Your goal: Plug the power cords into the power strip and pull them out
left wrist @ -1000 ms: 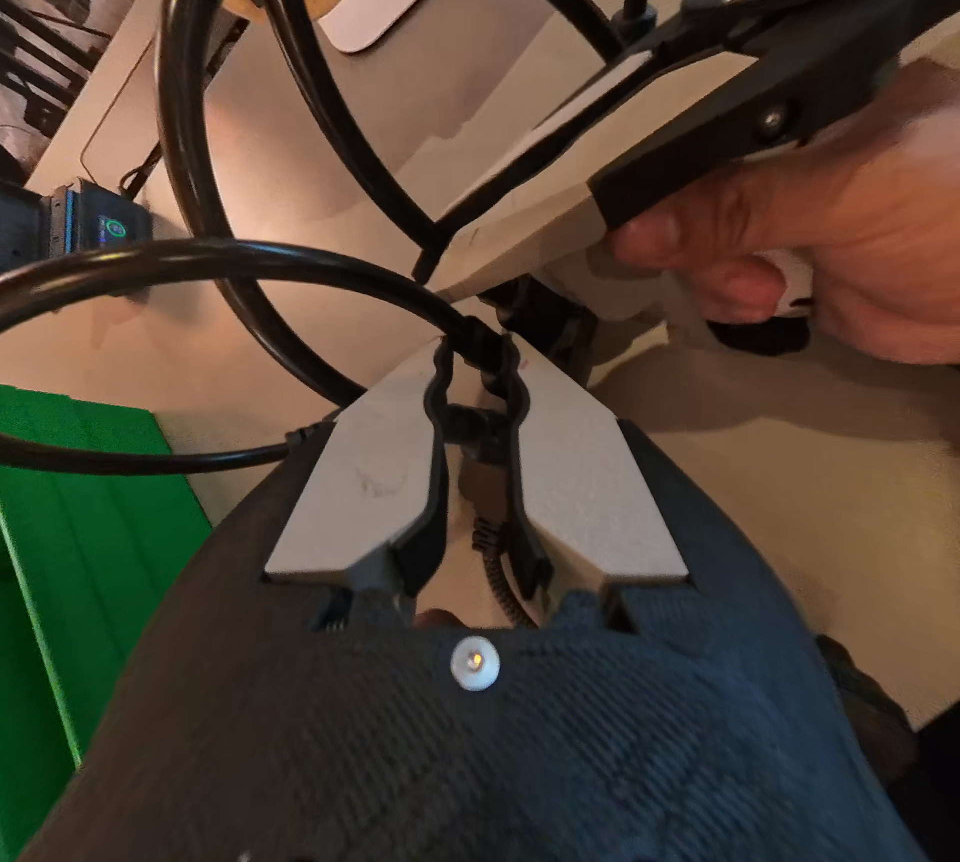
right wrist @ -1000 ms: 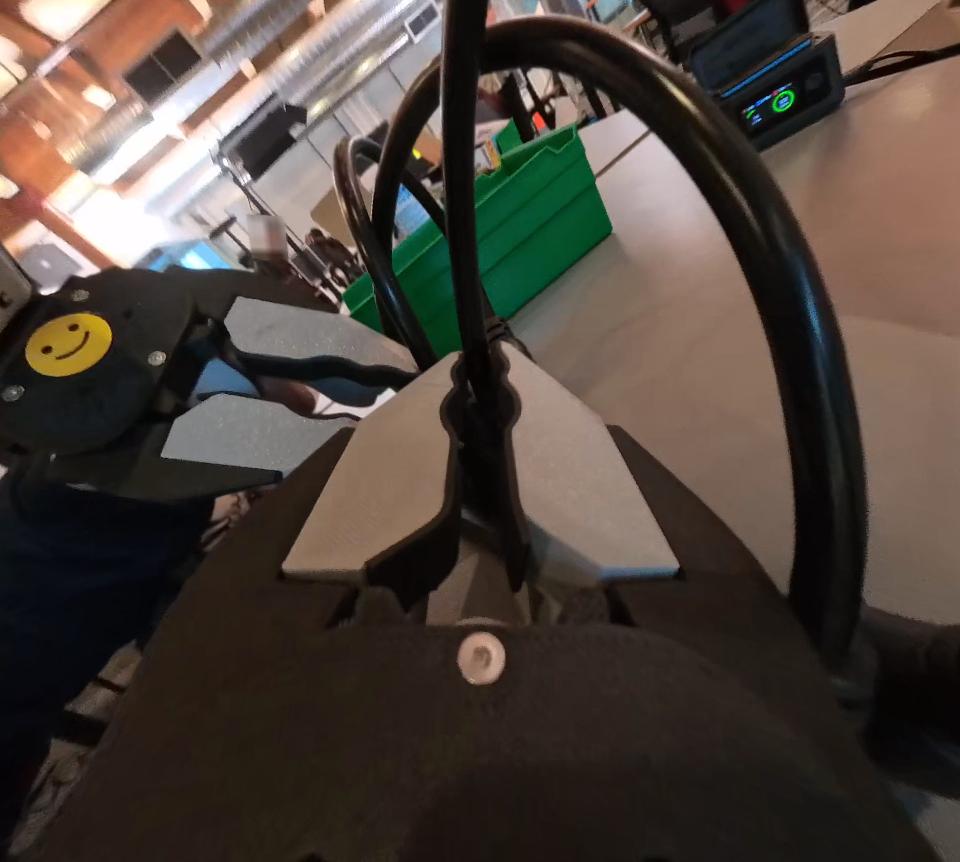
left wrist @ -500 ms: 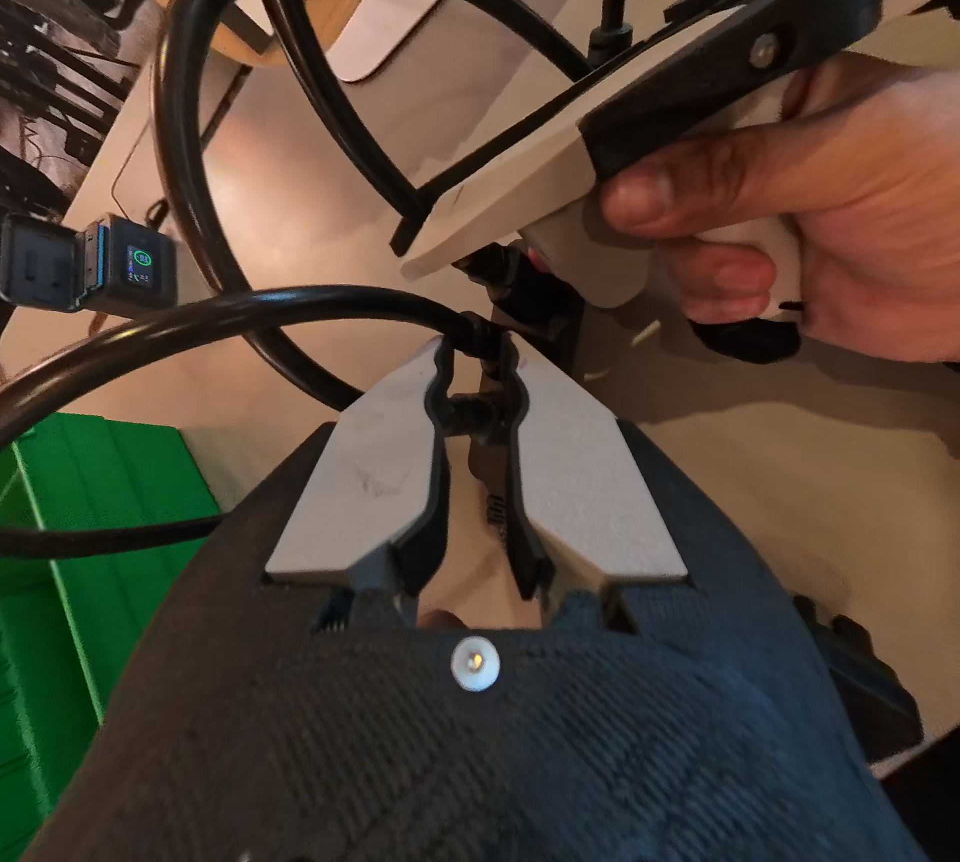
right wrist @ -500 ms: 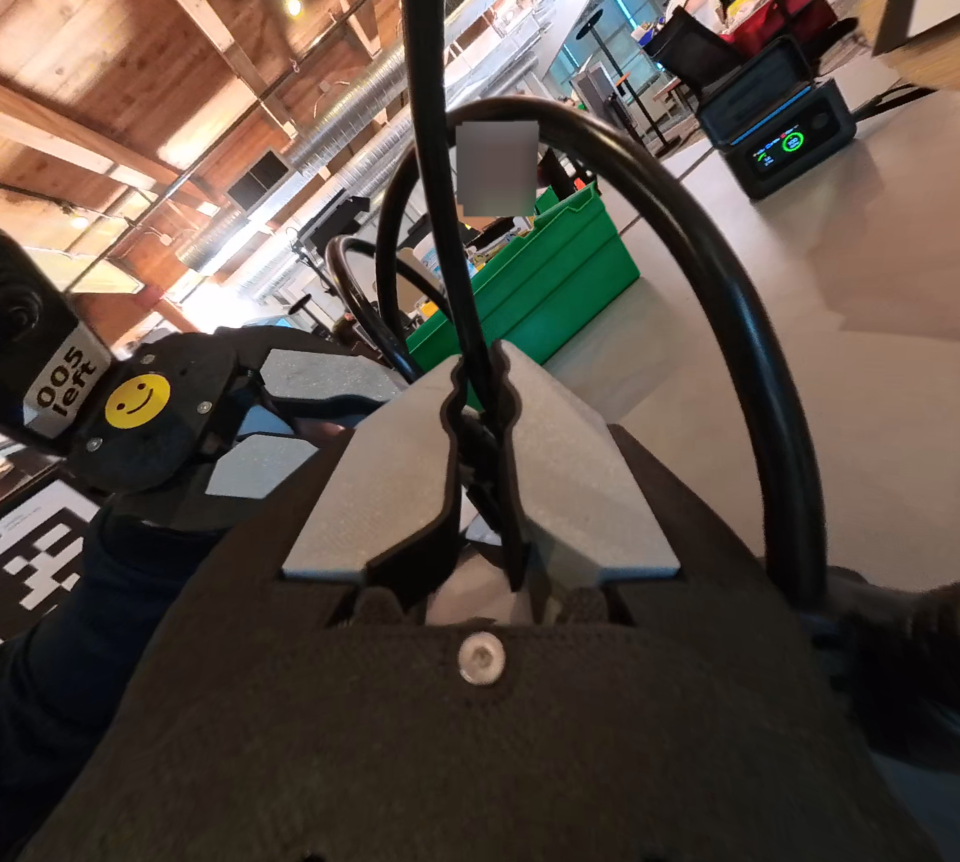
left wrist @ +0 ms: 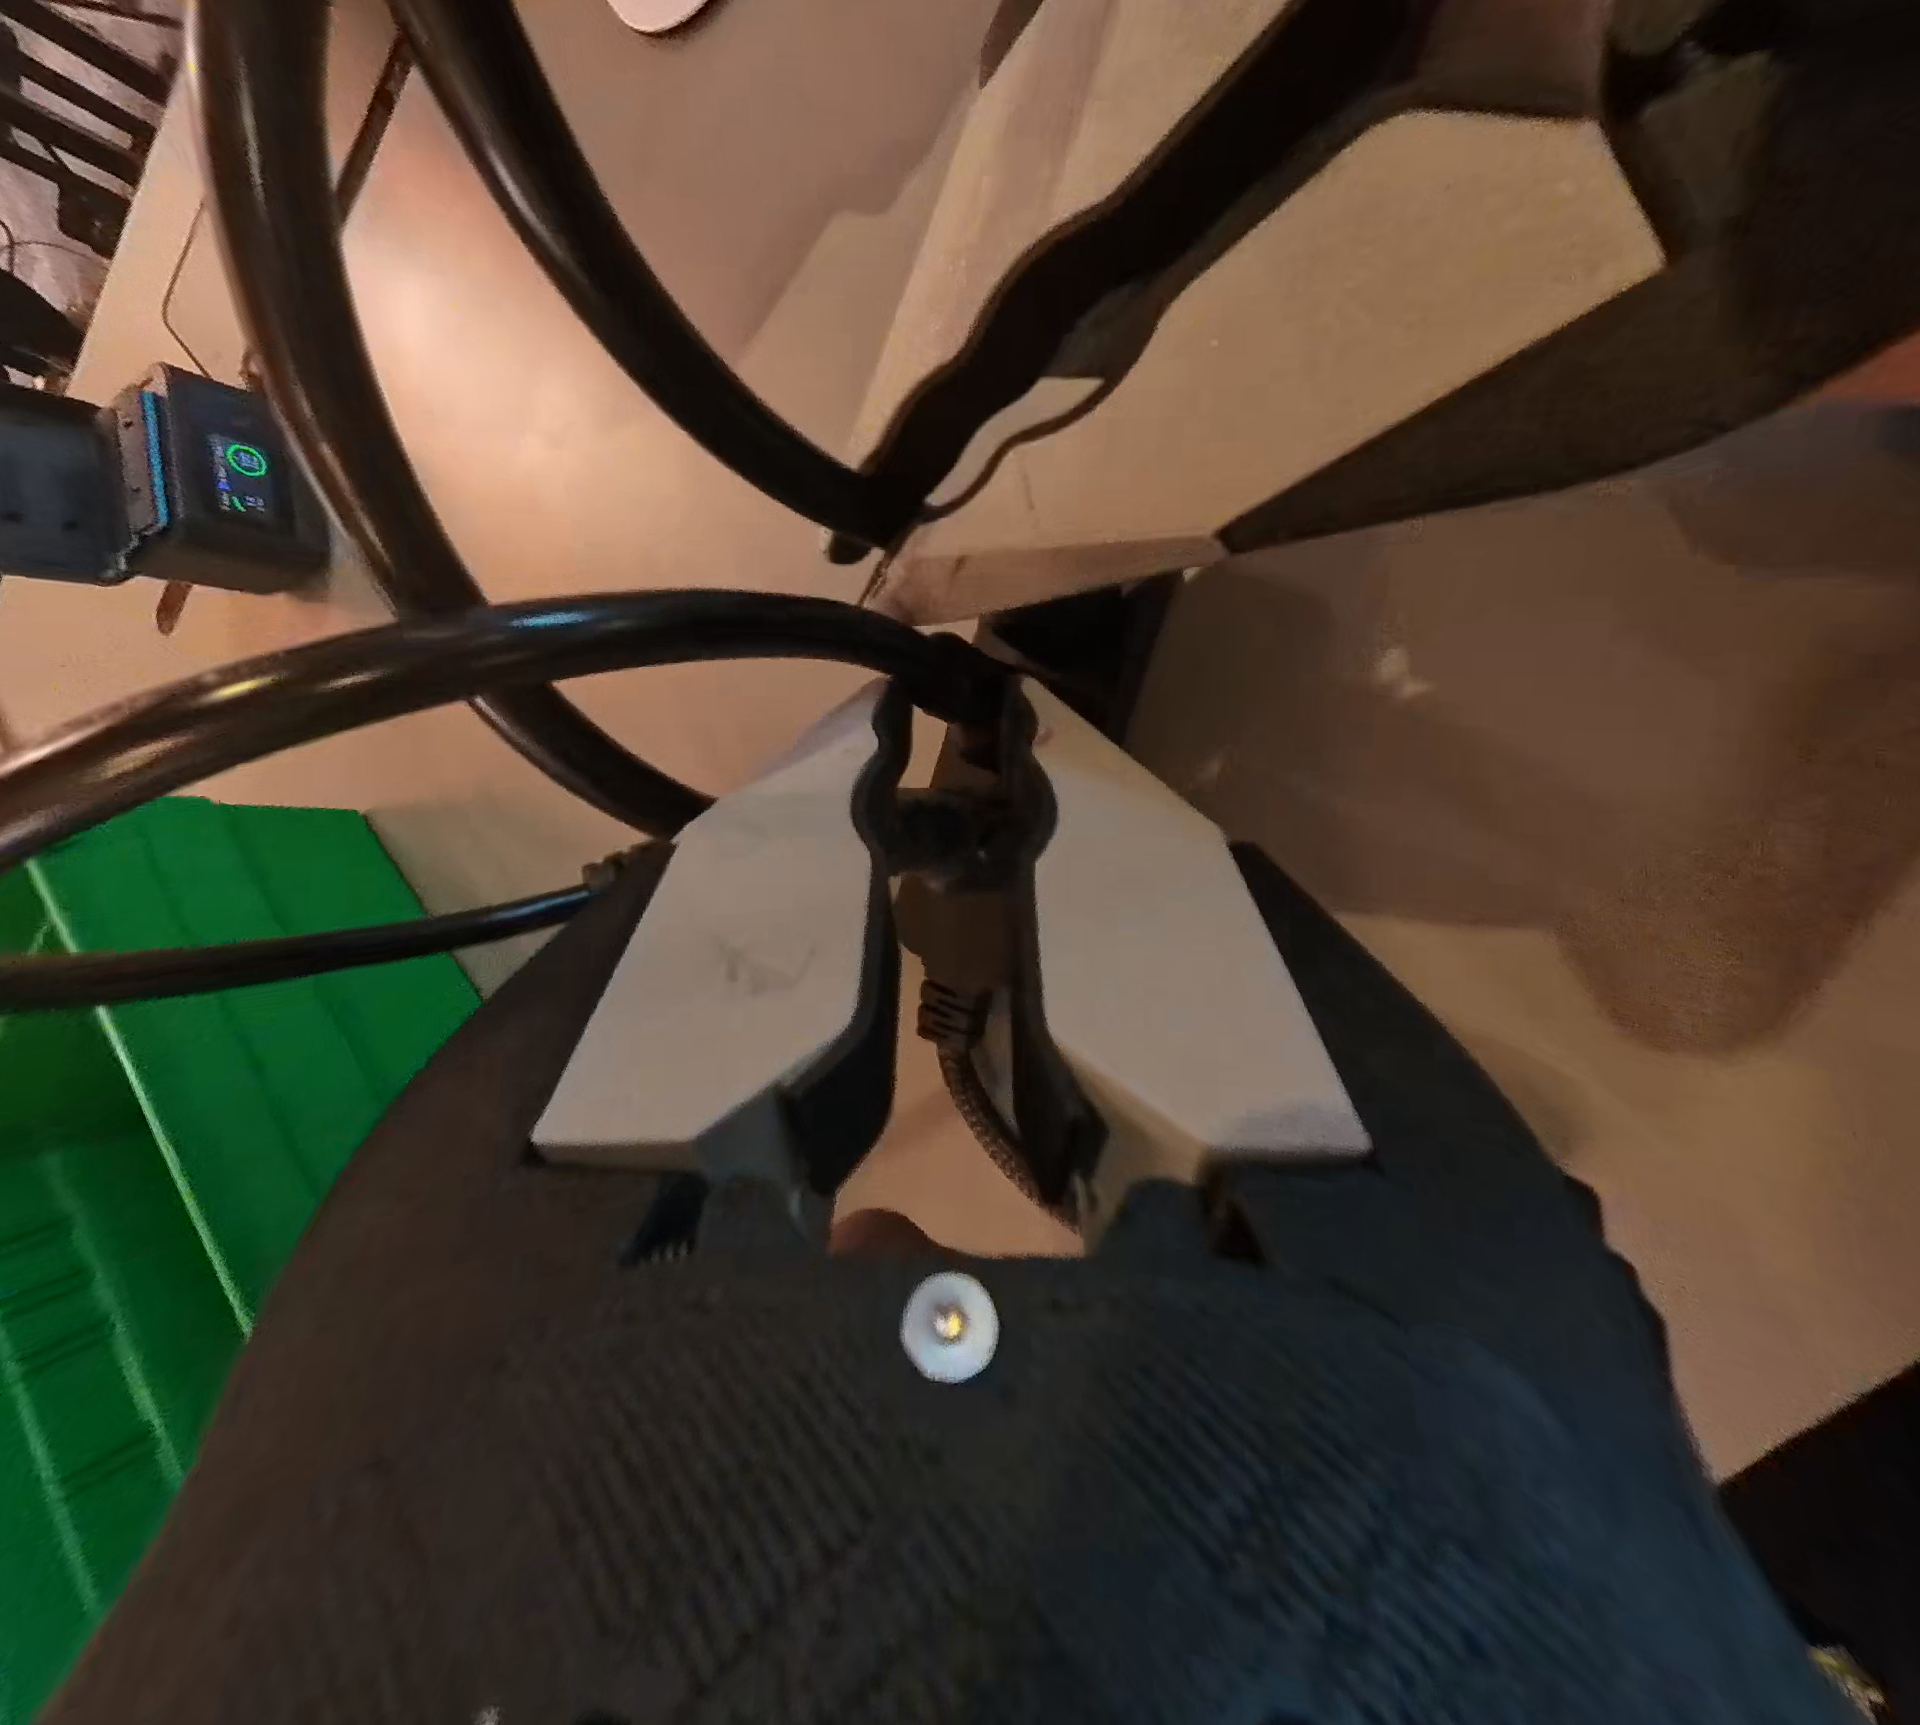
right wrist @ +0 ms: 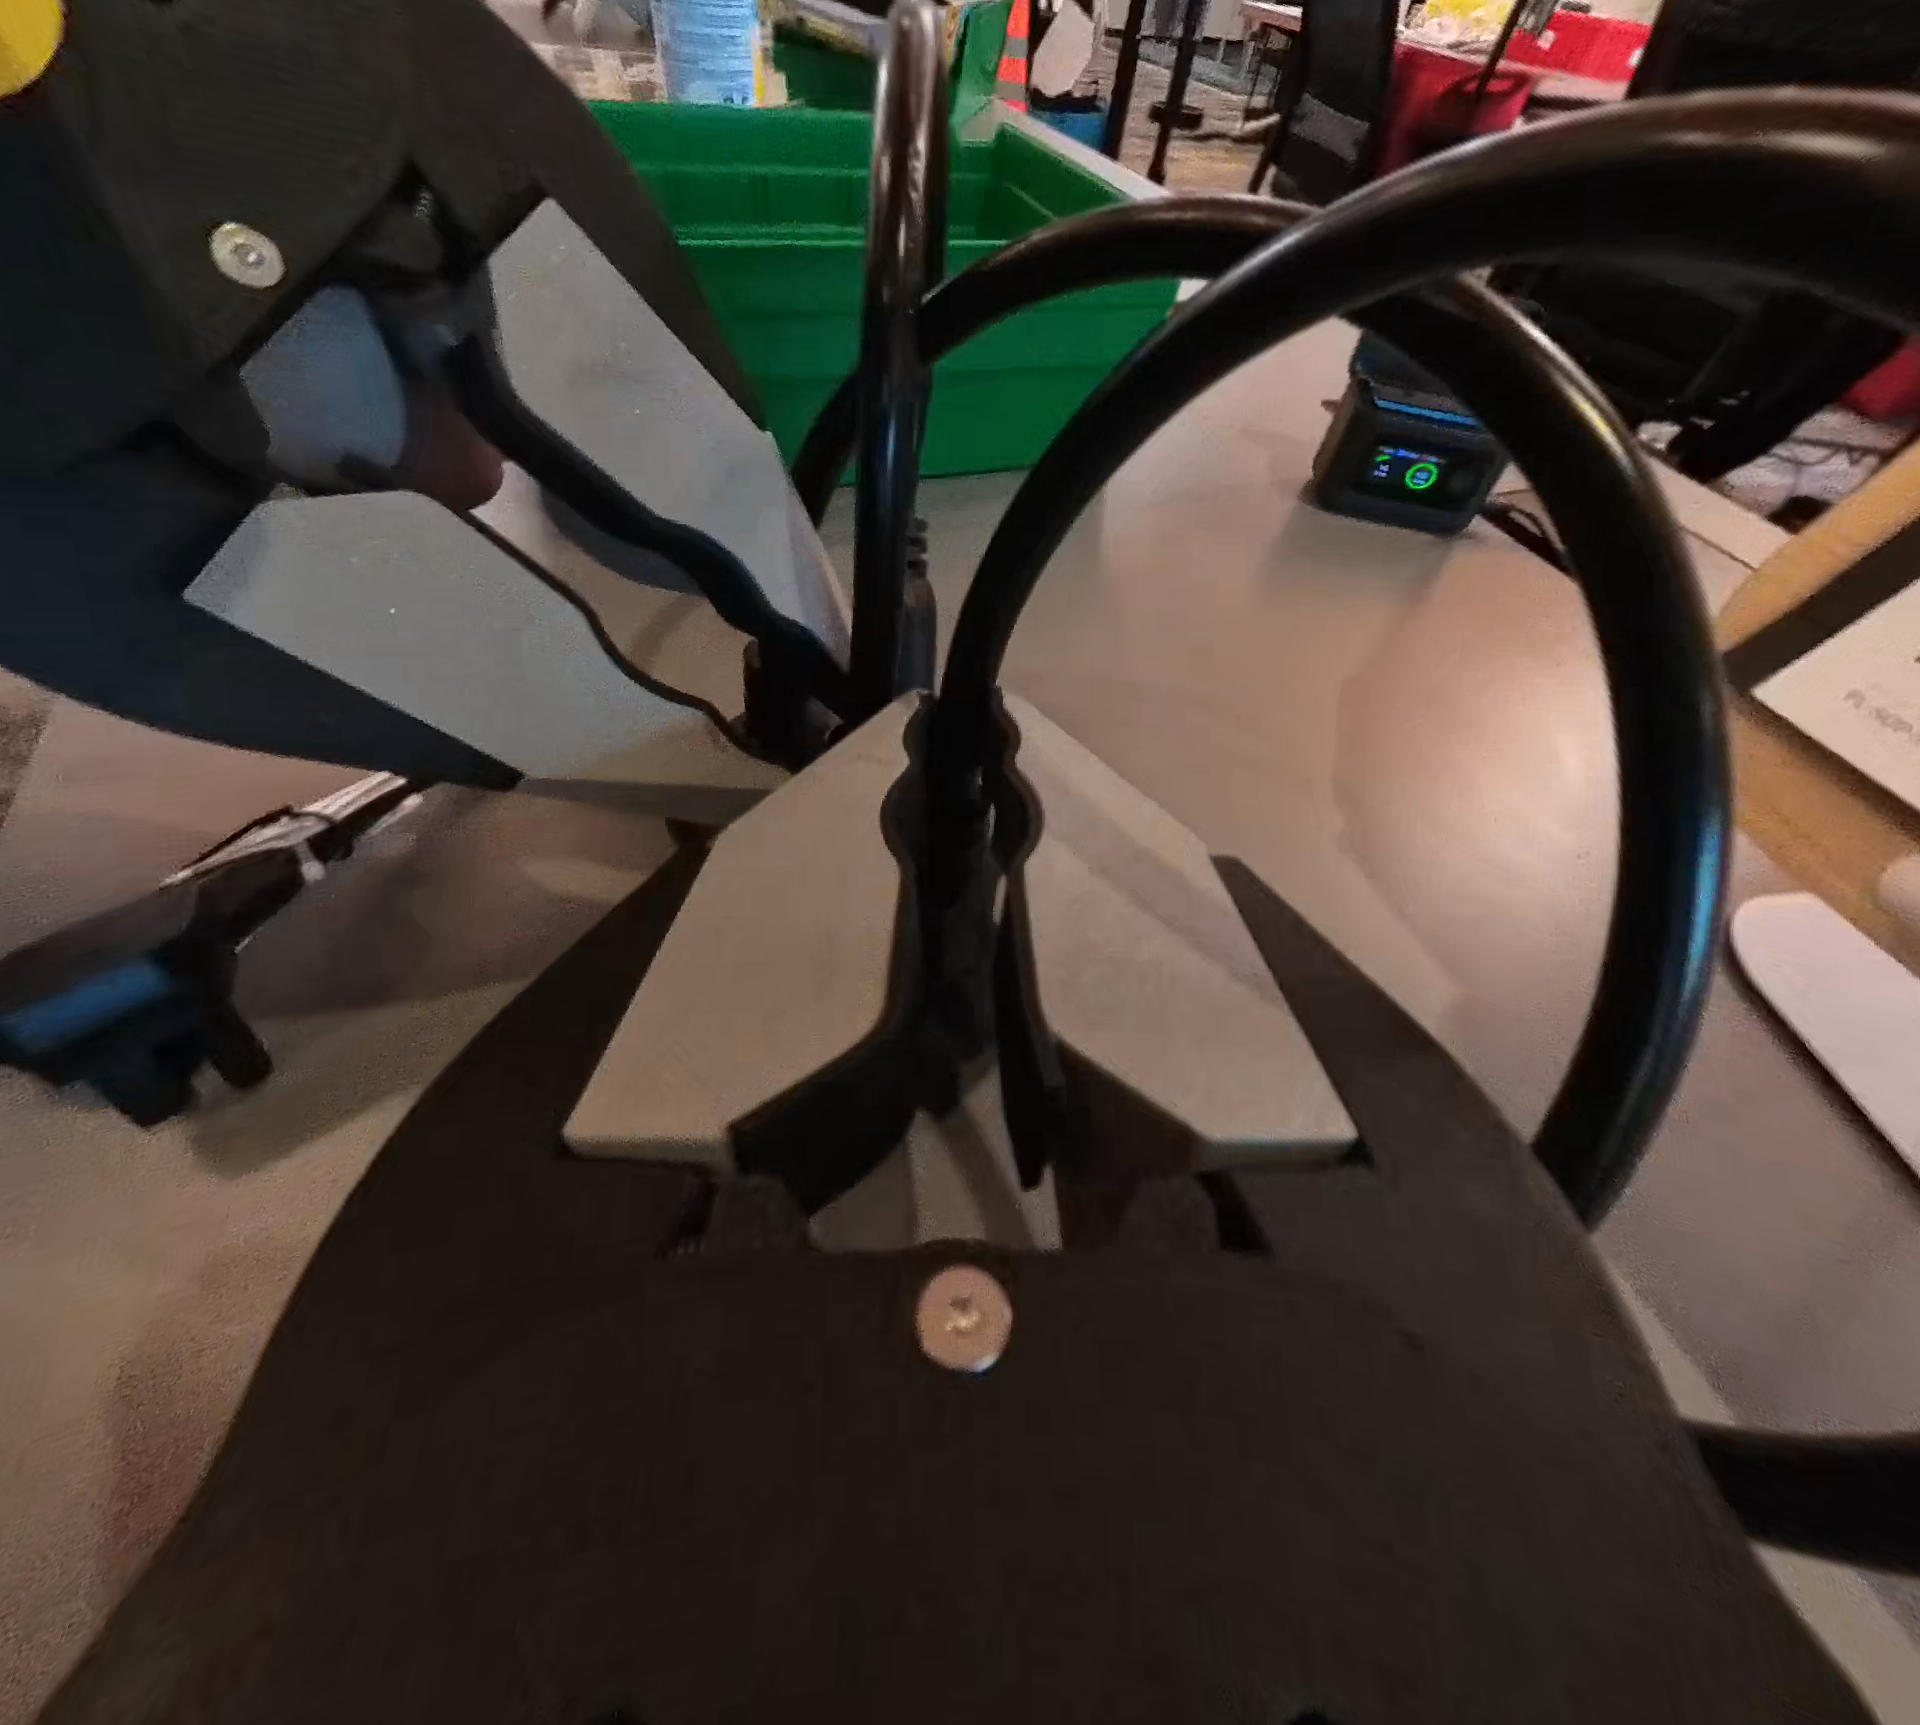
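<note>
In the left wrist view my left gripper (left wrist: 951, 709) is shut on the plug end of a thick black power cord (left wrist: 416, 667) that arcs off to the left. My right gripper (left wrist: 894, 543) comes in from the upper right, tip to tip with it, shut on a second black cord (left wrist: 582, 221). In the right wrist view my right gripper (right wrist: 961, 719) is shut on its cord (right wrist: 1662, 636), which loops up and round to the right. The left gripper (right wrist: 800, 699) sits close on the left with its cord (right wrist: 904, 325) rising upright. A dark block (left wrist: 1060, 657) lies under the tips; I cannot tell whether it is the power strip.
A green bin (right wrist: 883, 273) stands behind the grippers on the grey table (right wrist: 1247, 636). A small black device with a lit screen (right wrist: 1403, 470) sits farther back. A black and blue object (right wrist: 125, 1000) lies at the left. A white pad (right wrist: 1849, 1000) lies at the right.
My right gripper has tilted down from pointing up at the ceiling to level with the table and closed in on the left gripper's tips. Both stay shut on their cords.
</note>
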`<state>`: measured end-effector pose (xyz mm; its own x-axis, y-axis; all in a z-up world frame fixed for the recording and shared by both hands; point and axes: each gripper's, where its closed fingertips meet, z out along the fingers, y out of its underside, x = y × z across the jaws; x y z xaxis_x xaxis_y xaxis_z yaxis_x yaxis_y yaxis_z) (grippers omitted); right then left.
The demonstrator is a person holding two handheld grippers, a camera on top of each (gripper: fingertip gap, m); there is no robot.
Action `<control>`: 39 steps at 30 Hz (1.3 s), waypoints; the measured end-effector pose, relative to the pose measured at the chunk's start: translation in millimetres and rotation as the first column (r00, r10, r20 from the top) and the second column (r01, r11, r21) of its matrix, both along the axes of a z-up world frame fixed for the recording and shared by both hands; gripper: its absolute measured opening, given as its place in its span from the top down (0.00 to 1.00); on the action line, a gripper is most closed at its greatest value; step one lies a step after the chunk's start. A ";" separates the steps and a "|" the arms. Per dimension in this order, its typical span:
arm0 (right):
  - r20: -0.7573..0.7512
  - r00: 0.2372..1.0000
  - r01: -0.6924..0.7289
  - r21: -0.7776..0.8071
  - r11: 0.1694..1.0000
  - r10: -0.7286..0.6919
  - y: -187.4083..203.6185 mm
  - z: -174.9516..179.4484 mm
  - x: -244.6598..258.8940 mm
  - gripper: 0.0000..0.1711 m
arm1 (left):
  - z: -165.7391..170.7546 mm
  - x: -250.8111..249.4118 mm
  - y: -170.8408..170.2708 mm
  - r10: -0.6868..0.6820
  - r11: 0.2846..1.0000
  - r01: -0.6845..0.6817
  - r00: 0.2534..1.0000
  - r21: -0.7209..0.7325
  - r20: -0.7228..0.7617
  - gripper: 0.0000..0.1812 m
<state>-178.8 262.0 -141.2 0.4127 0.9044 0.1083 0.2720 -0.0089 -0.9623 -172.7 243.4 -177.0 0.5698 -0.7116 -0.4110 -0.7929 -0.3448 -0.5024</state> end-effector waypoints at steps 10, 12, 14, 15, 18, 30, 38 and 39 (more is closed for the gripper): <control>-0.253 0.963 -0.163 -0.273 0.948 0.093 1.4 0.1 -6.8 0.99 | -2.0 -9.0 -2.2 -0.020 1.000 0.020 1.000 -0.008 -0.001 0.91; -0.392 0.920 -0.181 -0.392 0.902 0.014 14.4 1.4 1.2 0.98 | -1.9 -5.2 1.5 -0.018 0.999 0.018 1.000 0.028 0.000 0.91; -0.491 0.870 -0.211 -0.439 0.873 -0.037 20.9 6.6 11.6 0.98 | -0.2 2.9 2.7 -0.042 0.998 0.042 0.999 0.043 0.011 0.91; -0.556 0.829 -0.242 -0.450 0.860 -0.057 21.8 12.4 18.5 0.98 | 1.9 7.8 3.7 -0.056 0.997 0.054 0.998 0.048 0.032 0.91; -0.642 0.764 -0.311 -0.447 0.839 -0.059 24.9 21.2 28.1 0.98 | -1.5 11.6 9.7 -0.091 0.992 0.093 0.995 0.086 -0.030 1.00; -0.385 0.922 -0.213 -0.397 0.893 0.049 14.1 -2.7 15.9 0.97 | -6.9 6.1 0.6 -0.044 0.999 0.044 0.999 -0.025 0.027 1.00; -0.321 0.937 -0.240 -0.316 0.918 0.134 3.9 -3.1 19.3 0.96 | 5.1 10.9 -25.2 -0.061 0.987 0.082 0.987 -0.135 0.150 0.89; -0.324 0.935 -0.247 -0.316 0.916 0.140 3.2 -2.9 19.5 0.97 | 5.4 10.2 -25.8 -0.058 0.988 0.079 0.986 -0.132 0.153 0.89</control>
